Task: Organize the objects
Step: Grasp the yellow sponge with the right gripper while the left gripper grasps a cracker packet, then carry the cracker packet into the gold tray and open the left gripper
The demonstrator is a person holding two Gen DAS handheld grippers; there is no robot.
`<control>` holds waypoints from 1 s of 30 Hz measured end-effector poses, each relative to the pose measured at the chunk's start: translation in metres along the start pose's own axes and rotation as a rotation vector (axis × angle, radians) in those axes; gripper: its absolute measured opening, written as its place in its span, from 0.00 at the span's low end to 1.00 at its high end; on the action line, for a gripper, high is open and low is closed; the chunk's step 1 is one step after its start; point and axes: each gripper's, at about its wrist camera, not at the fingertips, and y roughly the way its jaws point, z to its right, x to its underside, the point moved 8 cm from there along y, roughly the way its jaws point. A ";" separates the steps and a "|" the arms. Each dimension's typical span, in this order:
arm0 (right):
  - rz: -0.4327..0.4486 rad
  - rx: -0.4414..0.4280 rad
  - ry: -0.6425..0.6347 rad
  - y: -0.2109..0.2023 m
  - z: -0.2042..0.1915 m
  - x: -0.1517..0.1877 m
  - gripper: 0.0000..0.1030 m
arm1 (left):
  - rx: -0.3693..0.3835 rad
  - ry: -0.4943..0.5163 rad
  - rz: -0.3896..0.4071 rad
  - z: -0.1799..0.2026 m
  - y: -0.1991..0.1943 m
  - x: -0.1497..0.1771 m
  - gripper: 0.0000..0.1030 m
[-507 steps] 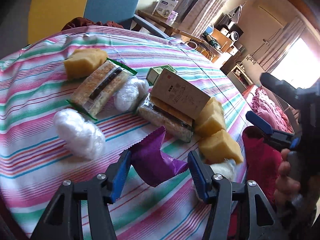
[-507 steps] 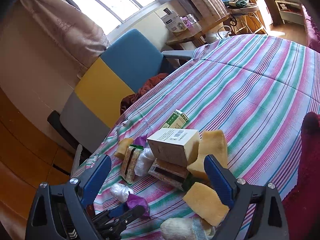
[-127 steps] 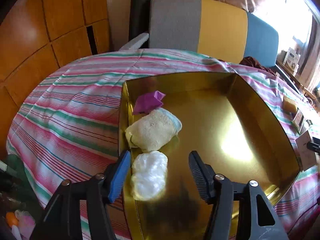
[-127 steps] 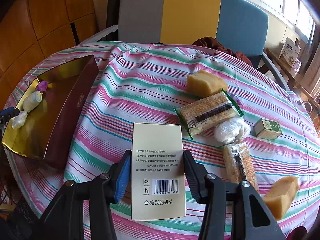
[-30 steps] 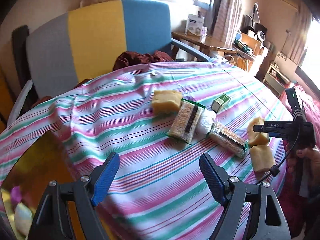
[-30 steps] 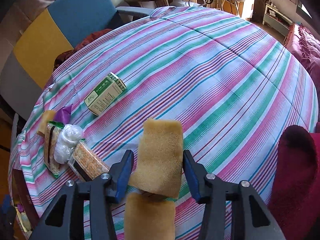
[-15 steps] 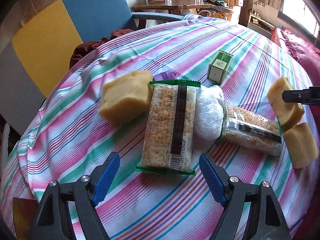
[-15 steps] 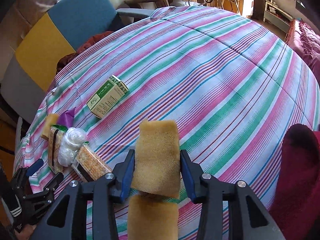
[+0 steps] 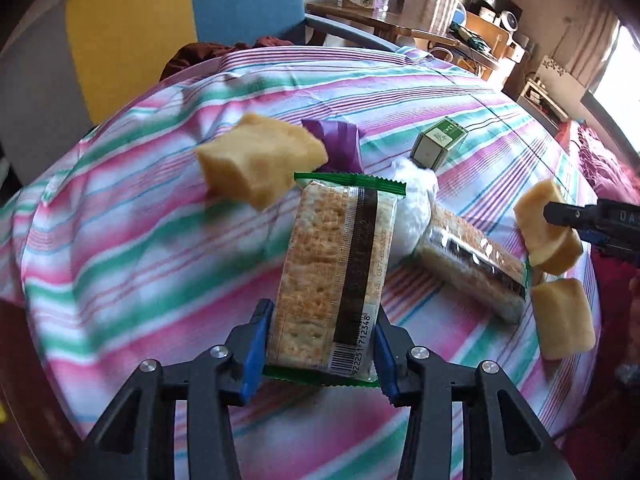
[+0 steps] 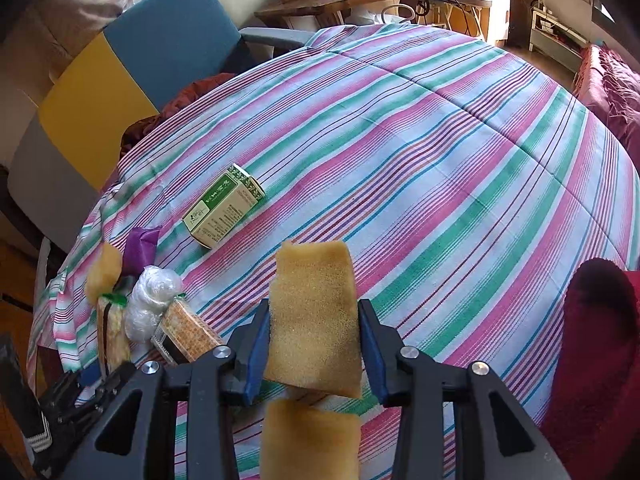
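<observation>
My left gripper (image 9: 318,344) is shut on a cracker packet (image 9: 334,272) with green ends, holding its near end. My right gripper (image 10: 314,346) is shut on a yellow sponge (image 10: 314,316), held above the striped tablecloth (image 10: 440,160); that sponge also shows at the right of the left wrist view (image 9: 544,232). A second sponge (image 10: 310,440) lies just below it. Another sponge (image 9: 260,164), a purple wrapper (image 9: 340,142), a white plastic bundle (image 9: 414,208), a second cracker packet (image 9: 472,268) and a small green box (image 10: 224,210) lie on the cloth.
A chair with grey, yellow and blue panels (image 10: 120,80) stands behind the table. A dark red cloth (image 10: 596,340) hangs at the table's right edge. A wooden side table with boxes (image 10: 340,0) is farther back.
My left gripper has closed in on the cracker packet and shut on its near end. My right gripper keeps hold of the sponge, nearly still.
</observation>
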 end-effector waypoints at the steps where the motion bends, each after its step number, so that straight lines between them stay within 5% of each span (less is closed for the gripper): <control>1: 0.009 -0.015 -0.001 -0.002 -0.001 -0.001 0.40 | -0.011 -0.010 0.007 0.001 -0.004 0.012 0.45; 11: 0.076 -0.128 -0.125 -0.017 -0.041 -0.002 0.39 | -0.050 -0.013 0.137 0.017 -0.048 0.087 0.46; 30: 0.038 -0.044 -0.173 -0.002 -0.041 0.006 0.39 | -0.068 0.014 0.196 0.017 -0.048 0.089 0.45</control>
